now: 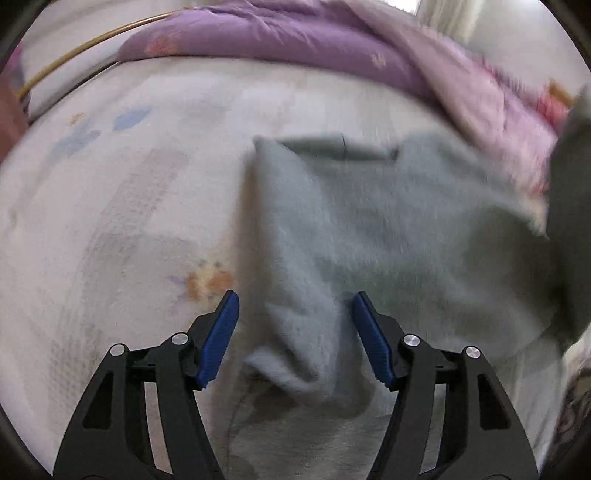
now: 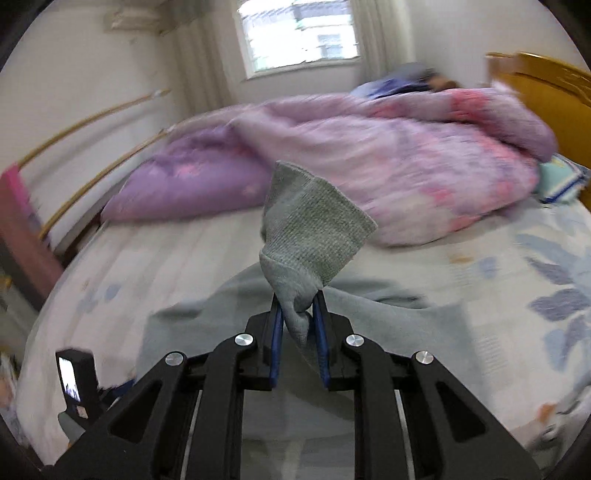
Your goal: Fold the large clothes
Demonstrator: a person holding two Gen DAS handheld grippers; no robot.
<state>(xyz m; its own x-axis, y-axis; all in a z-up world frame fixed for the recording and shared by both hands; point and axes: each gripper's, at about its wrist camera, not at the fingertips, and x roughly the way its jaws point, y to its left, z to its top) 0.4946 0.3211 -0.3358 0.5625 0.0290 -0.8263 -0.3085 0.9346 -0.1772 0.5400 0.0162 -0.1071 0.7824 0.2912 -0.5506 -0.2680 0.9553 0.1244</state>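
Gripping one grey sweater [image 2: 314, 236], right gripper [image 2: 298, 314] clamped; left gripper [image 1: 293, 314] apart above it; one purple quilt [image 2: 369, 158].

A bedroom in a home is shown. A bed [image 2: 461, 280] covered by a pale printed sheet fills most of both views, and a crumpled purple and pink quilt [image 2: 388, 173] is heaped across its far side. A yellow wooden headboard [image 2: 546, 96] is seen at the right, a curtained window [image 2: 299, 33] in the plain wall beyond, and thin wooden rails [image 2: 92, 122] along the left.
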